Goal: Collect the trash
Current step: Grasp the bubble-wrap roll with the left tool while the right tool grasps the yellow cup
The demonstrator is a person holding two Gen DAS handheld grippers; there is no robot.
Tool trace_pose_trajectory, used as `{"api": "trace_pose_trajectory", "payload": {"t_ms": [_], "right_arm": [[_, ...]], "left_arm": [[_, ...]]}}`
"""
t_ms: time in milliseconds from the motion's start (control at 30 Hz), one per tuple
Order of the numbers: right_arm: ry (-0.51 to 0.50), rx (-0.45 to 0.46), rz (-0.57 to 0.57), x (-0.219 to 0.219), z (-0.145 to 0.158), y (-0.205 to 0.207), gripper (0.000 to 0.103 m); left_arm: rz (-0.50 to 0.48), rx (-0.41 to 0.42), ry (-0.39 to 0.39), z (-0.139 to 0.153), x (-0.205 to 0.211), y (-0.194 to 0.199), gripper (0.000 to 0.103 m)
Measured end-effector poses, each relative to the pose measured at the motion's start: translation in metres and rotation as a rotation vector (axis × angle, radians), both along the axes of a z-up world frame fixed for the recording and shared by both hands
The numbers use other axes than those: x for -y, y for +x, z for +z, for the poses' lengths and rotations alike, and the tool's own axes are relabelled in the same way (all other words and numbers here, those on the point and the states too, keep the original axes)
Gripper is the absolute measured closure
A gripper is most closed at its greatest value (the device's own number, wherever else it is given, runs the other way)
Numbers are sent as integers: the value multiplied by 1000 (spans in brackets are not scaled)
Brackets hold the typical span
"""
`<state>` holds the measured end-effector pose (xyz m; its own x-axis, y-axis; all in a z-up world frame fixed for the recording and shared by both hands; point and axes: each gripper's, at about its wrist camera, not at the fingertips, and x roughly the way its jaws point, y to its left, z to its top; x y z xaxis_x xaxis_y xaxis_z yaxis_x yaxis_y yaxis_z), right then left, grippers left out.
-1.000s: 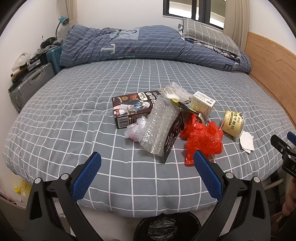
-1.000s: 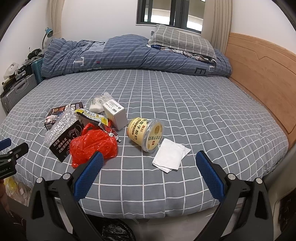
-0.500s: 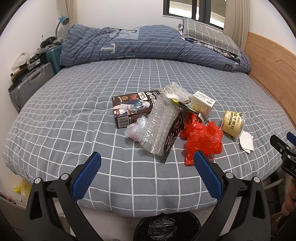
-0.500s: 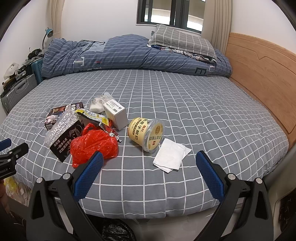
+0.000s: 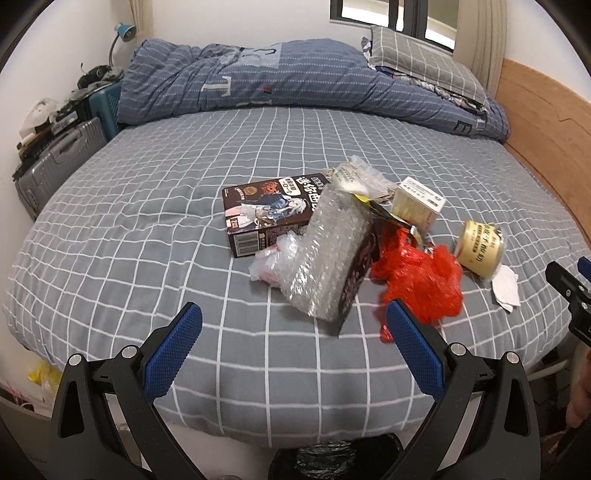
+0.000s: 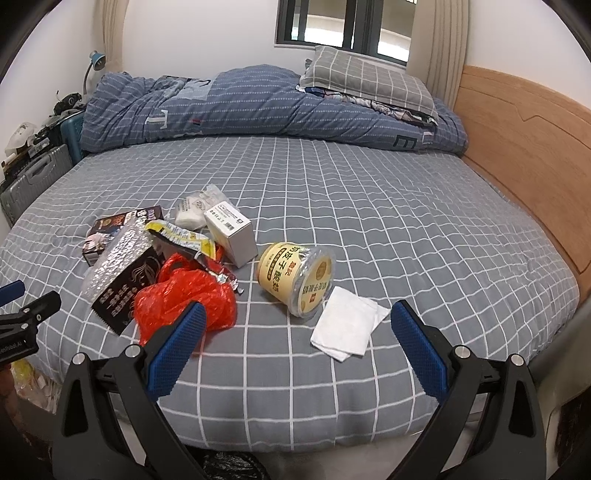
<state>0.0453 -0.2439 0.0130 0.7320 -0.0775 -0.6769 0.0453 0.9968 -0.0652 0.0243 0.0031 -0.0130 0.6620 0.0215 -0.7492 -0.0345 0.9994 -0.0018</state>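
Nothing collected yet: both claws, left [image 5: 293, 343] and right [image 6: 297, 341], hang wide and empty over trash [image 5: 417, 284] littering the bed [image 6: 406, 221].

Both wrist views face the bed [image 5: 147, 229], sharing its trash

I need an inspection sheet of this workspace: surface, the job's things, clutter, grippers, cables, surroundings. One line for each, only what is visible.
Surface: bed with grey checked sheet, folded quilt at the far side.
Job's things: red plastic bag, yellow tub on its side, white tissue, bubble wrap, dark box, small white box; lined bin below the bed edge.
Clutter: nothing seen beyond the trash.
Grippers: left gripper and right gripper, jaws open, holding nothing.
Cables: nothing seen.
Surroundings: suitcase, wooden headboard, window.
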Motion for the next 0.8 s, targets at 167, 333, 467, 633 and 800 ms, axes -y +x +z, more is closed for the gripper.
{"api": "trace_pose_trajectory", "payload": {"t_ms": [167,333,467,633,800], "right_arm": [[10,-11,-33,7,1,23,7],[18,-42,-46,7,-5,54,7],[30,-88,-68,7,-19,79,7],[52,-127,-94,6,-35,103,7],[65,-160,-105,2,-53,117,8]], "left_arm": [[-6,-20,1,0,-3,31,6],[-14,-56,-26,-2,-11,60,9],[-24,-77,-18,-6,-12,79,12],[-51,-108,17,-16,-9,101,20],[-88,-131,12,-29,-6,110,24]]}}
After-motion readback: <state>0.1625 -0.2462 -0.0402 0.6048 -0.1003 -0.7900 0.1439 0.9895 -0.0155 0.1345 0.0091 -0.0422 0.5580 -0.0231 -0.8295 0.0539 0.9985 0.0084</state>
